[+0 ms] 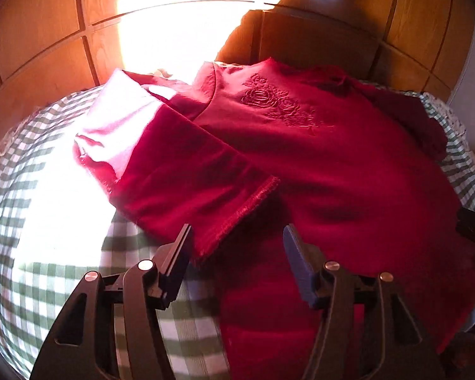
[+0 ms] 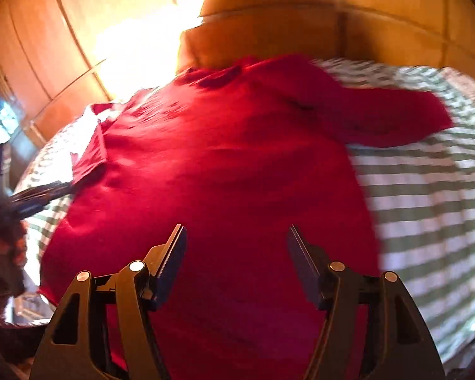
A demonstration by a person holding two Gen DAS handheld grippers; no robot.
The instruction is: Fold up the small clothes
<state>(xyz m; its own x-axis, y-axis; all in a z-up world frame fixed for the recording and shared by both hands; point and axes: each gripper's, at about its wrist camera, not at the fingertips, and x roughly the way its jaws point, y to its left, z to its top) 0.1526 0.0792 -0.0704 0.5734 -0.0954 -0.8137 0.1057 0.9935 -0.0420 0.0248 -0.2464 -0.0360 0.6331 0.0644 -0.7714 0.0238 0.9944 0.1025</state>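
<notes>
The red top point(image 1: 316, 158) lies spread front-up on a green-checked bed cover point(image 1: 47, 272), its embroidered rose chest toward the far side, by the wooden panelling point(image 1: 41, 25); the left sleeve point(image 1: 186, 174) is already laid across the body, its raw cuff edge near the middle, while in the right wrist view the other sleeve point(image 2: 389, 120) sticks out to the right over the cover, not yet brought in. The step in hand looks like the gap between folds: the left fold is set and the right sleeve probably comes next. To do it well, I would take that sleeve near its cuff, pinching only one layer, lift it just clear of the cover and lay it flat across the chest so its edge runs parallel to the folded one, then smooth out any ridge before folding the hem up. The left tongs point(image 1: 237, 231) stand about half open over the near hem, just short of the folded cuff, holding nothing. The right tongs point(image 2: 236, 231) are spread rather wider above the lower body of the top, also empty, with no cloth between the pads
</notes>
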